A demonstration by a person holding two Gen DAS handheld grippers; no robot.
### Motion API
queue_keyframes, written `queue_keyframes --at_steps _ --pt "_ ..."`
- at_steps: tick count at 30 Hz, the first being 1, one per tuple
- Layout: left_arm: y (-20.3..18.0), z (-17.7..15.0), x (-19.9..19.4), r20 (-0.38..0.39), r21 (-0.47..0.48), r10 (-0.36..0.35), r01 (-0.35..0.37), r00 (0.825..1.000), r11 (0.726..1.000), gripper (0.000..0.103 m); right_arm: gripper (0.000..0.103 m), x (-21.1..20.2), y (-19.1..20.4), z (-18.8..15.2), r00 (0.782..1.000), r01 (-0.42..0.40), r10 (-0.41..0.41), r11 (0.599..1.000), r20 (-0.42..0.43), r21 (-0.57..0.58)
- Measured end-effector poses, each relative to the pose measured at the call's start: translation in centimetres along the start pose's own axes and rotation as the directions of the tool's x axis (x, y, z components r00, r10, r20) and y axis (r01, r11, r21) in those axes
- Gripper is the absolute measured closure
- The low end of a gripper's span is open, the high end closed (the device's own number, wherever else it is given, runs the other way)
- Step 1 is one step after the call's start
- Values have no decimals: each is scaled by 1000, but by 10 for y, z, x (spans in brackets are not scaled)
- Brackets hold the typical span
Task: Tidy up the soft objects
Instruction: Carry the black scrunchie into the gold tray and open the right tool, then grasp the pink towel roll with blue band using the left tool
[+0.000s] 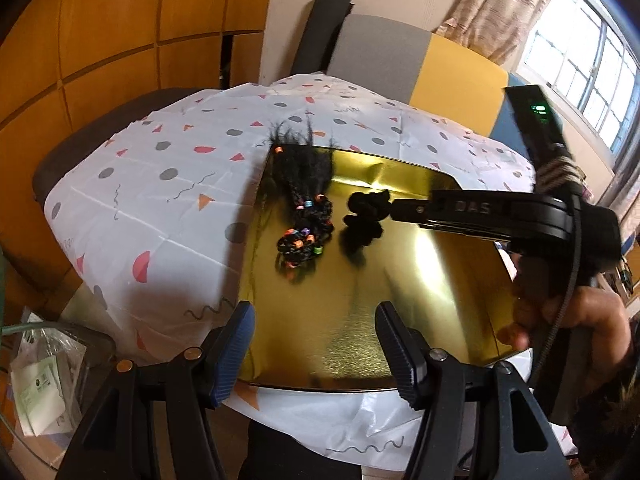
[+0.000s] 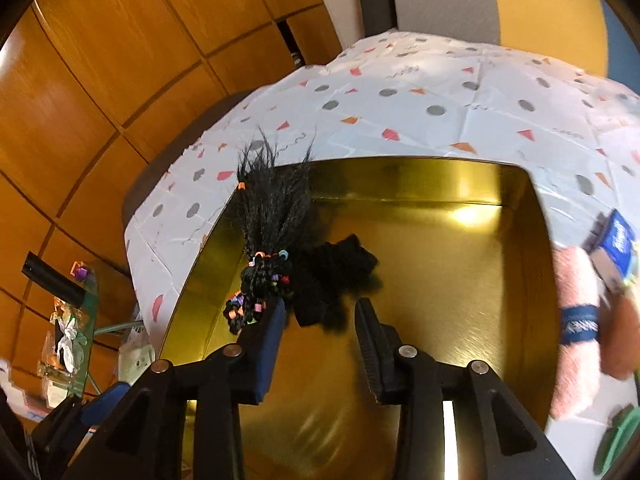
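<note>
Your right gripper (image 2: 320,320) is spread open with nothing in it, right at the black fuzzy scrunchie (image 2: 336,276), which sits mid-tray at about 9 o'clock on the gold tray (image 2: 460,280), touching the beaded braid bundle (image 2: 264,264). I'd ease straight back so the pads don't snag the fluff, though it's blurry and I can't swear it's fully free. Your left gripper (image 1: 314,344) is open too, hanging at the tray's 6 o'clock rim over the patterned tabletop (image 1: 160,168).
</note>
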State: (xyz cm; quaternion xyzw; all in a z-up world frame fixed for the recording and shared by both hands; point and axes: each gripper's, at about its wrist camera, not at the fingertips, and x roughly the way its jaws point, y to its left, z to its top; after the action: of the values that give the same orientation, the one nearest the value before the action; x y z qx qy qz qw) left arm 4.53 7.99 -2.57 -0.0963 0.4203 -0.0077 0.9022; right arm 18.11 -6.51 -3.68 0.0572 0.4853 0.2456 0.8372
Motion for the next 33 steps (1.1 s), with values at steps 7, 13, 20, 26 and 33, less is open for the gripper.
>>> queue_keyframes --at_steps 7,13,20,26,33 --pt "-26 9 -13 40 83 -13 10 999 996 40 55 -56 -18 -24 995 24 -23 1000 92 -9" --pt "-55 15 -20 61 153 -46 36 997 988 40 46 -105 -53 -50 985 82 -83 997 154 17" --pt "-87 16 -17 38 202 -86 77 996 976 40 46 -150 -107 -83 966 168 -185 980 183 102" --pt "-110 17 -9 -23 229 -146 147 989 962 40 42 -175 -159 -105 948 234 -267 954 173 188" --pt "-152 31 -6 -72 284 -246 256 967 924 40 40 -203 -233 -135 913 321 -381 893 150 315"
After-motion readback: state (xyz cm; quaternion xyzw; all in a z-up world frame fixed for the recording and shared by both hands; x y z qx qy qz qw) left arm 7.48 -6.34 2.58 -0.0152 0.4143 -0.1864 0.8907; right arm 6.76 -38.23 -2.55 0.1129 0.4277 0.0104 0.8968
